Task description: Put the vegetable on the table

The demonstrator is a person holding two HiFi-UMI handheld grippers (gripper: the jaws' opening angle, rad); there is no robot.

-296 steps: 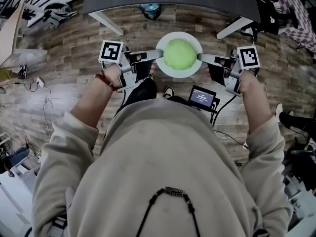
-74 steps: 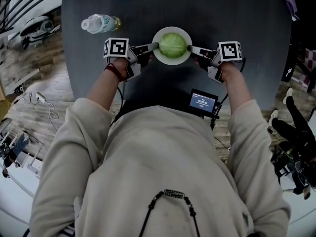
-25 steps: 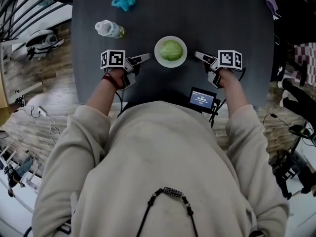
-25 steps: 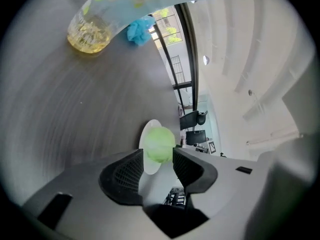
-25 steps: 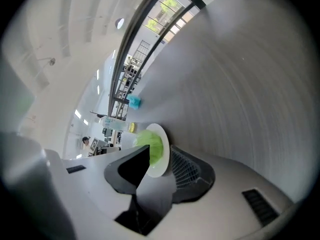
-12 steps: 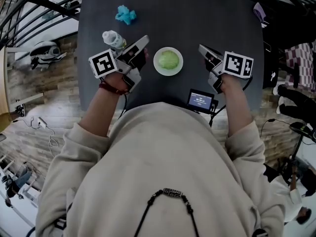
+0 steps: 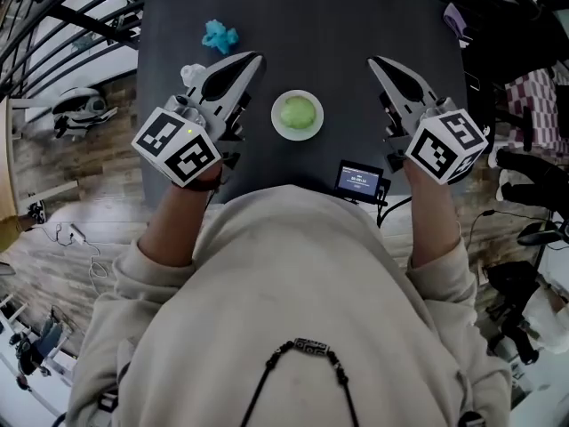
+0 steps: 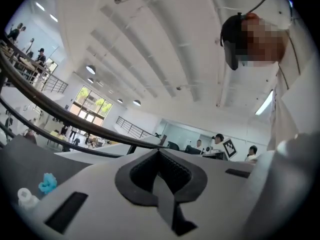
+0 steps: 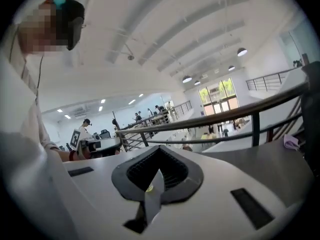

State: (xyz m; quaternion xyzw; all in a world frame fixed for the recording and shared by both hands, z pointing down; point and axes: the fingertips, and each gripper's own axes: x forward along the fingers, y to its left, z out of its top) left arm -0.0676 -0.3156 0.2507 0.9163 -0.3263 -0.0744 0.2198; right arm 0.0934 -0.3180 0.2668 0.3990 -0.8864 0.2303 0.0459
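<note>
A green round cabbage (image 7: 297, 111) lies in a white bowl (image 7: 277, 124) on the dark table (image 7: 338, 34), near its front edge. Both grippers are held up above the table on either side of the bowl, touching neither. My left gripper (image 7: 253, 58) is to the bowl's left and is shut with nothing in it. My right gripper (image 7: 373, 61) is to the bowl's right, also shut and empty. In the left gripper view the jaws (image 8: 160, 151) meet and point up at the ceiling. In the right gripper view the jaws (image 9: 160, 149) are likewise together and aimed upward.
A clear plastic bottle (image 7: 189, 74) lies partly hidden behind my left gripper. A blue crumpled thing (image 7: 216, 36) sits farther back on the left. A purple cloth (image 7: 453, 16) is at the table's right edge. A small screen device (image 7: 359, 181) hangs at my chest. Railings and wood floor surround the table.
Both grippers have lifted off the table toward my head and tilted upward, away from the bowl. Their jaws have come together. The bowl with the cabbage has stayed put.
</note>
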